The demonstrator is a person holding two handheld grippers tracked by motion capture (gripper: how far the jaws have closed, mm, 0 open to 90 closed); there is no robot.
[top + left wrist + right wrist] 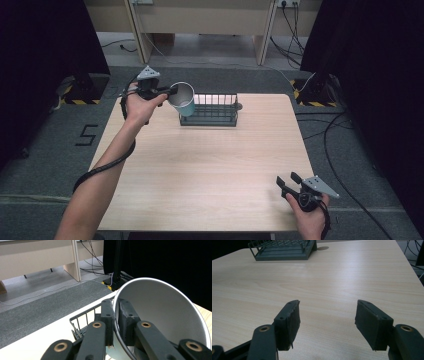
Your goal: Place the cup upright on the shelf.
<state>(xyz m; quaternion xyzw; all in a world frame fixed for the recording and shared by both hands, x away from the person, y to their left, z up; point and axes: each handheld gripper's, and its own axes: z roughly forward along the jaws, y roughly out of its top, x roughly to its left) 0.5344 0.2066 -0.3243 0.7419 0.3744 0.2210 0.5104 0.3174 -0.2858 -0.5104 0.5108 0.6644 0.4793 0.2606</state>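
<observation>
the worktop (200, 170), pale wood, carried a dark wire rack (212, 111) at its far edge, a little left of centre. the rack sat flat, its long side facing the person. just left of it, raised off the worktop, was the cup (184, 99): light blue outside, pale grey inside, tipped on its side so the mouth faced near and left. its lower side hung over the rack's left end; whether they touched could not be told. the left gripper (172, 91) was clenched on the cup's rim, one jaw inside the wall and one outside, as the left gripper view showed with the cup (162, 312) close up and the rack (85, 320) below it. the right gripper (289, 181) rested at the near right corner of the worktop, well apart from the rack, its jaws released and wide with bare wood between them (327, 322).
</observation>
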